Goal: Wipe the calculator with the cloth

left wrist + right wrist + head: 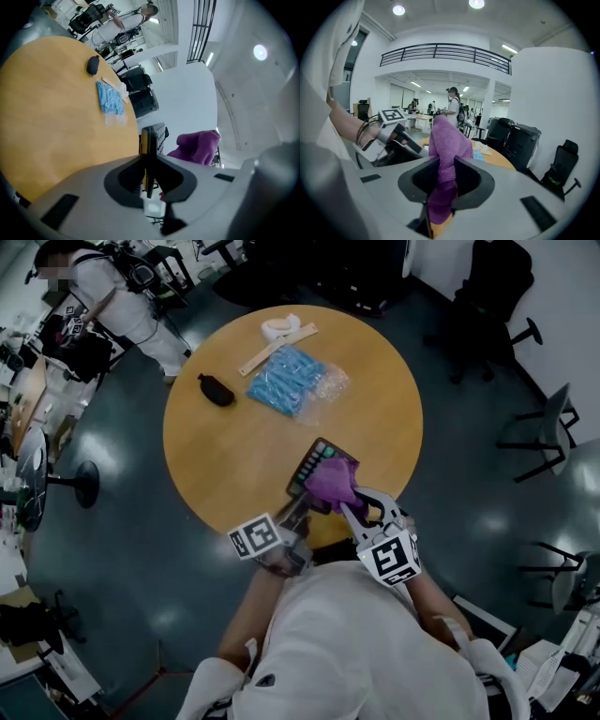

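Filling most of the head view, the round table [216, 446] is carrying a blue bag [291, 379] and a black pouch [216, 390], both well apart from the work. Over its near rim the calculator [314, 463] is being held up, seemingly clear of the wood. The left gripper [149, 159] is pinching it edge-on by its lower end, with the jaws pressing on both faces. The purple cloth [330, 482] is sitting bunched on the keypad side, touching the keys or just off them; I cannot tell which. The right gripper [443, 164] is clamping the cloth, its jaws pinching a fold while a tail is hanging below them. By my reading the wiping is under way or just beginning, though nothing is showing how much of the face is already done. The next stroke is calling for the right gripper to drag the cloth along the keypad while the left braces the calculator firmly. A thin slab gripped at one end is likely to twist or slip under sideways pressure.
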`<state>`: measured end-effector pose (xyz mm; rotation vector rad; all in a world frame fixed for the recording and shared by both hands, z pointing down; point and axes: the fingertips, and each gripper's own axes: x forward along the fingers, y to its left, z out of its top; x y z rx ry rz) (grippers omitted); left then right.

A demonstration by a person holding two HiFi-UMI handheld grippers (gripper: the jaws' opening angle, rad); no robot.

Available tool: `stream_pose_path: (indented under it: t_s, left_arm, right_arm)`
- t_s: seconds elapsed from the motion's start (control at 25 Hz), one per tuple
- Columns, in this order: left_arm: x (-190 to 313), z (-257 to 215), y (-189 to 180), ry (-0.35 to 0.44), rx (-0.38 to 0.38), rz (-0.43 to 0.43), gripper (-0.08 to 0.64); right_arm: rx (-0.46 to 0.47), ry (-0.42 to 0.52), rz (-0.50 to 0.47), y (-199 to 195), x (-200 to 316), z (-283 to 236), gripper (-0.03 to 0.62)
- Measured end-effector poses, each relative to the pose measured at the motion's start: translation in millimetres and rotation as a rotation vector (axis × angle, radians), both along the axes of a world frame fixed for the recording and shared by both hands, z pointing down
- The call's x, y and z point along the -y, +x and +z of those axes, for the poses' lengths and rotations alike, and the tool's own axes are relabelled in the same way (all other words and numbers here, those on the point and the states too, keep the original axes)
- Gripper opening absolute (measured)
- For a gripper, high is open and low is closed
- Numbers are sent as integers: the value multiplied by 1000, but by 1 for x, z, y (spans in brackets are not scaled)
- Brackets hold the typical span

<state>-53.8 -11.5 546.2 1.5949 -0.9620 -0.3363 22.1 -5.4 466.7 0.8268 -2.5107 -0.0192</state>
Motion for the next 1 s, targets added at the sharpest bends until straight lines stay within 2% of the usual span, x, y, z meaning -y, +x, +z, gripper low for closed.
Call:
stream_pose_path:
  t_s: [0.08,0.2,0.28,0.6,1.0]
  left_arm:
    - [9,-12,7,30,-32,1,57]
    - [13,-30,21,58,-119,8,57]
    - [10,-34,27,61,-136,21,57]
    - [-6,-31,34,62,-63,95,57]
    - [-20,-21,17,60,37,135,57]
  right_arm:
    - [-5,-11,-33,-14,-12,7,84]
    - [-29,-15,-61,-25,-20,15,84]
    - [-43,-14,-61,-27,-22,19,84]
    - [-73,-23,23,0,-4,32,84]
    - [-97,-16,181,50,41,41,84]
